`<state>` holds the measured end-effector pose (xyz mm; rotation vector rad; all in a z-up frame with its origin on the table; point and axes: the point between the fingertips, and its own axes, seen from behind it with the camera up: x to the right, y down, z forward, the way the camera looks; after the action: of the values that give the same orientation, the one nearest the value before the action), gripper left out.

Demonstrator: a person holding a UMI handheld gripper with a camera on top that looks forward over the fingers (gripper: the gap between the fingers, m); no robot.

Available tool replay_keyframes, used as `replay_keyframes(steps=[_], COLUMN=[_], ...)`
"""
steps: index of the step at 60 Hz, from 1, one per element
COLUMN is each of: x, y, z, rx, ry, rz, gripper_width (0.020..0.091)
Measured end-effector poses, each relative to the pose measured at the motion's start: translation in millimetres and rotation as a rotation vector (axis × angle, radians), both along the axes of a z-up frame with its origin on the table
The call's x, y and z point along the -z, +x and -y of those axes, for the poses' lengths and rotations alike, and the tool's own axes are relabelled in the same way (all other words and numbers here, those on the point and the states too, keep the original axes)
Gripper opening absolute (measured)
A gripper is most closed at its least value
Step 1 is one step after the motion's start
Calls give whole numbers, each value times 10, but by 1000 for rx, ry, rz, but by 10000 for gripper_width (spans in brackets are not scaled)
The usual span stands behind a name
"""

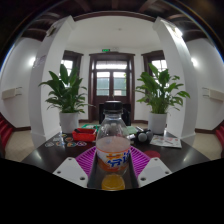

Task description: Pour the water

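Gripper view: the claw (113, 165) sits at the near edge, its two fingers with magenta pads (139, 160) closed narrow against the sides of a clear plastic bottle (113, 143). The bottle stands upright between the pads, with an orange band of label low on its body and a rounded shoulder and cap rising above the fingers. It looks to be gripped on both flanks, though whether its base rests on the dark surface (40, 156) cannot be told.

Just beyond the bottle, a red object (84, 134) lies on the surface to its left, and a small dark item (145, 136) to its right; neither is clear enough to name.

Farther off, two leafy potted plants (66, 95) stand either side of a wooden-framed doorway (111, 88) in a white-walled room.
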<state>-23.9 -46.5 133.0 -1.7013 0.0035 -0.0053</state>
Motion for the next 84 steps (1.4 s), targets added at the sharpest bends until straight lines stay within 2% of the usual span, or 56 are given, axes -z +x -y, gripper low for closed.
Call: replay_keyframes(steps=[9,10,11,26,38,42,50,60,84], x=[-17,-15,-18,-34,-131,-182,-326,-546,-332], y=[-53,-41,-37,-200,-1110,-1315,-1411,-1191,-826], z=[17,17,20,-32,-425,-607,-920,-1141,-1486], rx=[-20,-18,-16,-18,-108,-109,-34,25,116], ry=[43,47,51,33,6,-16,-38,57,141], rz=[10,7,3,13,-247,-405,-856,-1450,-2091], gripper_width=[394,431,357,356,357,356,356,357,359])
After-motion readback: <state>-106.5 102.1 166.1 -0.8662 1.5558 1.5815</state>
